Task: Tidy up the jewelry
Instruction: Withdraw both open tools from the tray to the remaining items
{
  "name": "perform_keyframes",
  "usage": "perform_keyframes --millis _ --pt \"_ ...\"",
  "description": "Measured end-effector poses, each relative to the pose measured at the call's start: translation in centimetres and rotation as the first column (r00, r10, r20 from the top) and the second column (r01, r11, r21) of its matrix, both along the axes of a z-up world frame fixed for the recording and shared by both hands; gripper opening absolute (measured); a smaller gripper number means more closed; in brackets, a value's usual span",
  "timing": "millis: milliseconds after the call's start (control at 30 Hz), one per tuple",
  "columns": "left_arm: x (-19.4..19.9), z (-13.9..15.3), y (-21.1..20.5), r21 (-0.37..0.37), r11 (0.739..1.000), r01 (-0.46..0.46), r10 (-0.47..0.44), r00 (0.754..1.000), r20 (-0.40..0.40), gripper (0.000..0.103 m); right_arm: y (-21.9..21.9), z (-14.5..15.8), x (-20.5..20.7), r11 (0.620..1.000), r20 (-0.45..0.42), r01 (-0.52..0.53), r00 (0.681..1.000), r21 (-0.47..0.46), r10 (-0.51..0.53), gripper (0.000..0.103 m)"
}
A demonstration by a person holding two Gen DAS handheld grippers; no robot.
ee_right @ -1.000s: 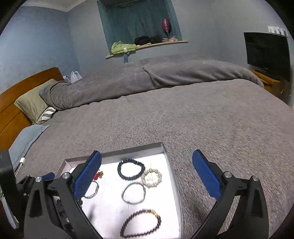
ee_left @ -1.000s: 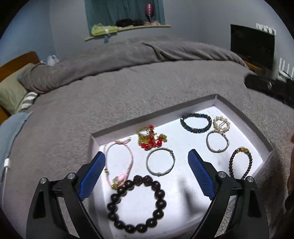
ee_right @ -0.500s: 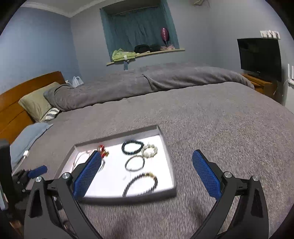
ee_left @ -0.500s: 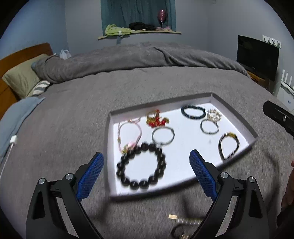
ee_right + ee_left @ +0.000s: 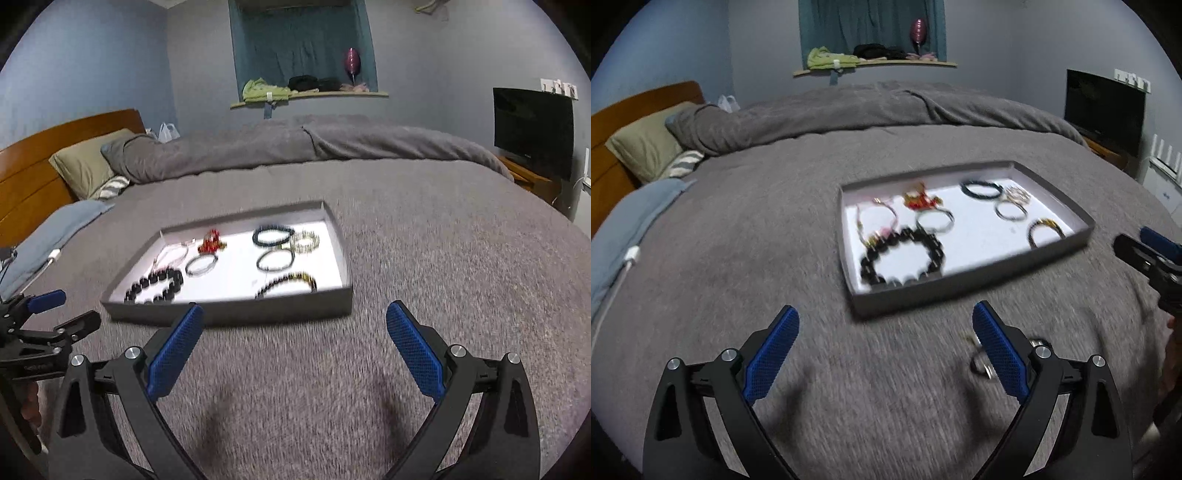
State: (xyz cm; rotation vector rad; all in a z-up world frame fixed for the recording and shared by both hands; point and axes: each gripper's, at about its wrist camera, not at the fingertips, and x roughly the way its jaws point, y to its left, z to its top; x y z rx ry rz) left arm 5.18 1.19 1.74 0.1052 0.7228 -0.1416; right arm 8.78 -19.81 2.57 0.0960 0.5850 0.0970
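Observation:
A grey tray point(image 5: 971, 284) with a white floor lies on the grey bed cover; it also shows in the right wrist view point(image 5: 236, 314). It holds several bracelets, among them a big black bead bracelet point(image 5: 903, 258) point(image 5: 155, 284), a silver bangle point(image 5: 934, 219) and a red charm piece point(image 5: 919, 199). A small blurred piece of jewelry point(image 5: 982, 360) lies on the cover outside the tray, by my left gripper's right finger. My left gripper point(image 5: 884, 354) is open and empty, short of the tray. My right gripper point(image 5: 293, 350) is open and empty, also short of the tray.
The bed cover point(image 5: 424, 236) spreads all around the tray. A folded duvet point(image 5: 871, 107) and pillows point(image 5: 646, 144) lie at the far side. A white charger cable point(image 5: 624, 266) lies at the left edge. A TV point(image 5: 532, 129) stands at the right.
Both grippers have pulled back and up from the tray, which now lies farther off. A loose piece of jewelry on the cover has come into the left wrist view.

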Motion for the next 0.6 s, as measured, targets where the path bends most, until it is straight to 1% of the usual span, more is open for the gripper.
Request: perform_keyframes --millis 67,133,200,267,333,433,467,533,600 --pt "-0.9 -0.8 -0.3 -0.029 0.999 0.041 -0.042 0.999 -0.030 0.094 -0.4 -0.5 -0.2 1.000 -0.021 -0.005 1.000 0.019 0.006 0.098" --pt "-1.7 -1.6 -1.1 -0.038 0.996 0.083 -0.085 0.995 -0.048 0.095 -0.6 -0.7 -0.4 1.000 -0.038 -0.011 0.999 0.027 0.012 0.098" --pt "-2.3 -2.1 -2.1 -0.016 0.993 0.115 -0.116 0.992 -0.057 0.095 -0.8 -0.7 -0.6 0.999 -0.037 -0.015 0.999 0.029 0.016 0.098" --pt "-2.5 -2.4 -2.8 0.003 0.990 0.138 -0.137 0.989 -0.046 0.095 -1.1 -0.6 -0.7 1.000 -0.029 -0.011 1.000 0.020 0.011 0.098" --pt "-2.4 -2.5 -2.8 -0.003 0.990 0.141 -0.141 0.989 -0.038 0.095 -1.2 -0.6 -0.7 1.000 -0.029 -0.013 0.999 0.022 0.014 0.098" --pt "-1.7 -2.4 -2.5 -0.054 0.989 0.140 -0.143 0.988 -0.055 0.094 -1.2 -0.8 -0.5 0.999 -0.041 -0.028 0.999 0.025 0.029 0.098" --pt "-1.7 -2.2 -2.4 -0.055 0.989 0.136 -0.138 0.989 -0.050 0.094 -1.2 -0.8 -0.4 0.999 -0.049 -0.039 0.998 0.025 0.040 0.098" --pt "-1.7 -1.8 -2.0 -0.035 0.993 0.113 -0.114 0.993 -0.026 0.094 -0.6 -1.0 -0.2 0.995 -0.074 -0.094 0.993 0.033 0.097 0.098" --pt "-1.4 -1.4 -0.9 -0.045 0.996 0.077 -0.077 0.997 -0.014 0.094 0.6 -1.5 -0.3 0.985 -0.099 -0.171 0.980 0.034 0.174 0.098"
